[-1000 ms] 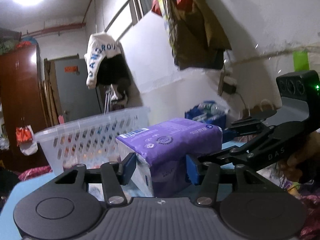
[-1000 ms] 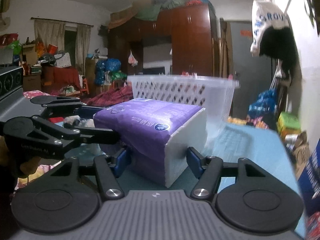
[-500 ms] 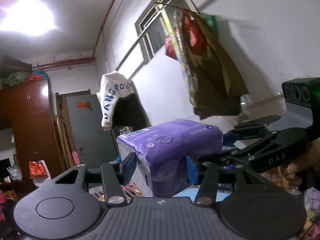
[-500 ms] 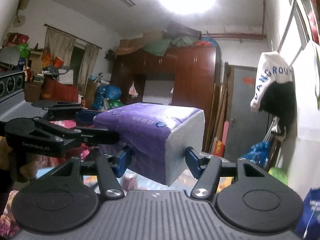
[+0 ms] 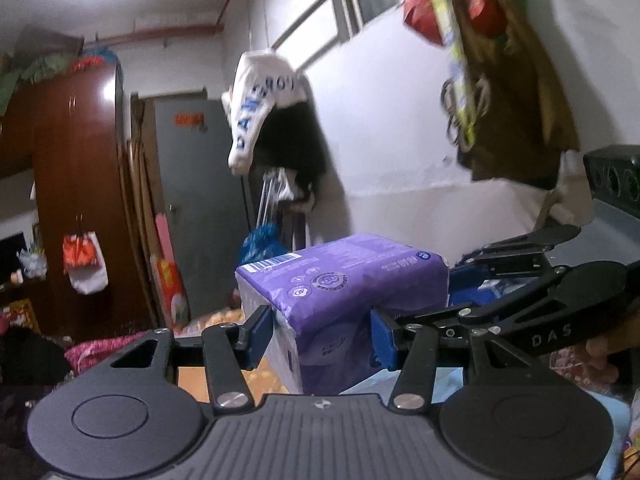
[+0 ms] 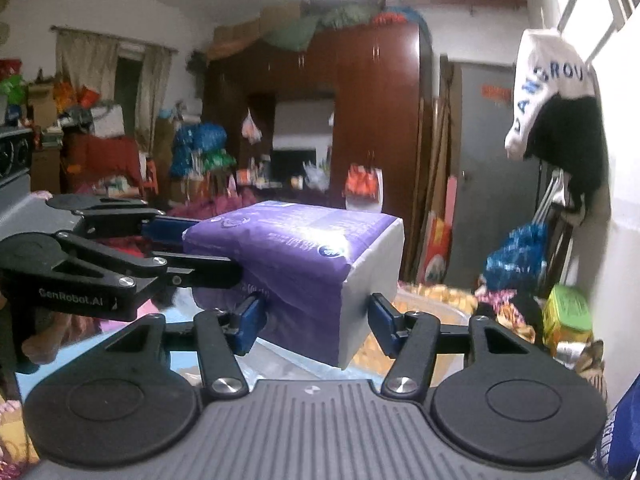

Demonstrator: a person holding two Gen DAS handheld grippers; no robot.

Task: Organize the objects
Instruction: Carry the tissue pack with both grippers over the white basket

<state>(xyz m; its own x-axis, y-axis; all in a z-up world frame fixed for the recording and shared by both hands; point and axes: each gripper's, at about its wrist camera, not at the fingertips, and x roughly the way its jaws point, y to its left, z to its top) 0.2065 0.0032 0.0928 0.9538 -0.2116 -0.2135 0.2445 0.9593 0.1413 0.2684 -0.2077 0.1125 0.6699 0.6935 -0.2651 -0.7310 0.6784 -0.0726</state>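
Purple tissue pack (image 5: 340,280) clamped by left gripper (image 5: 316,334) and right gripper (image 6: 316,320), jaws just closing; cluttered room, brown wardrobe (image 6: 376,120).

Both grippers nearly level, tilted slightly down, meeting from opposite sides. Left gripper (image 5: 320,330): blue pads clamped on the purple pack (image 5: 340,284), low centre of its own view; in the right view its black linkage comes in from mid left. Right gripper (image 6: 314,320): jaws have just been closing, pads pressing the same pack. Bare fingers (image 5: 600,350) on the right gripper's handle at far right edge
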